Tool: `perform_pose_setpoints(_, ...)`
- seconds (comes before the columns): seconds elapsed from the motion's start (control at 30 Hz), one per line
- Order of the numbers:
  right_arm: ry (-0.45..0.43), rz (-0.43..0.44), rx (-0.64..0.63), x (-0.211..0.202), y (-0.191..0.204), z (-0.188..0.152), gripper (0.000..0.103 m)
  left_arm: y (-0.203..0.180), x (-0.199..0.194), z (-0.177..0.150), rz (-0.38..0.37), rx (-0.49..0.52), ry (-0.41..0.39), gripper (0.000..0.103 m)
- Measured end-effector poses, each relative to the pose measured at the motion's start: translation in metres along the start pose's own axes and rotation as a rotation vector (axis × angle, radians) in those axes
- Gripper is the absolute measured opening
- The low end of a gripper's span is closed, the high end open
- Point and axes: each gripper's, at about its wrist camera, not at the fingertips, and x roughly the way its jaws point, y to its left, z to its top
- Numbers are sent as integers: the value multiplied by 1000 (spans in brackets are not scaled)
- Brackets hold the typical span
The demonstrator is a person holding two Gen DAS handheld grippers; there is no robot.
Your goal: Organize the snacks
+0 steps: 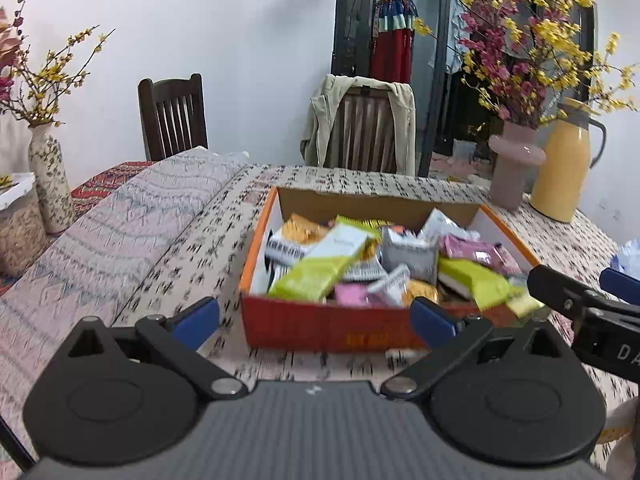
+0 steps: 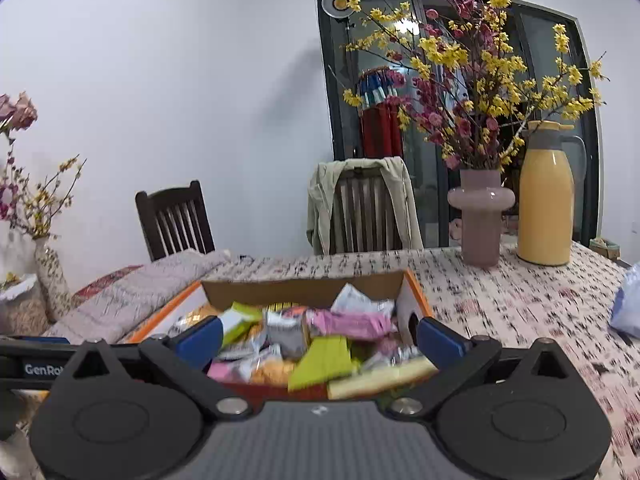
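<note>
While both sets of jaws stood wide apart and empty, the left gripper (image 1: 316, 316) hovered before the orange box (image 1: 320, 326) of snack packets (image 1: 316, 268), the right gripper (image 2: 320, 334) above its near edge; the box sat on the patterned tablecloth (image 1: 160, 264).

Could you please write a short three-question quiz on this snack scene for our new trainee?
1. True or false: the left gripper is open and holds nothing.
2. Which stands nearer the yellow thermos jug? A) pink vase B) dark wooden chair
3. Fill in: the snack packets lie in an orange cardboard ____.

Key: 1 true; 2 A; 3 box.
</note>
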Motion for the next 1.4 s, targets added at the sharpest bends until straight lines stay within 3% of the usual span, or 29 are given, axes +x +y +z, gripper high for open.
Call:
perform_pose_setpoints(0.4,73,8,7,-48,2,-40,103,1,-48,-42,9,28,19,103)
perform_pose_setpoints(0.93,165,19,2,-81,8,-80,103,20,-60,-95,28,20,105,103)
perform_pose_setpoints(1.4,206,21,-1,-84,8,-92,103,19,-63,-103,28,29,116,103)
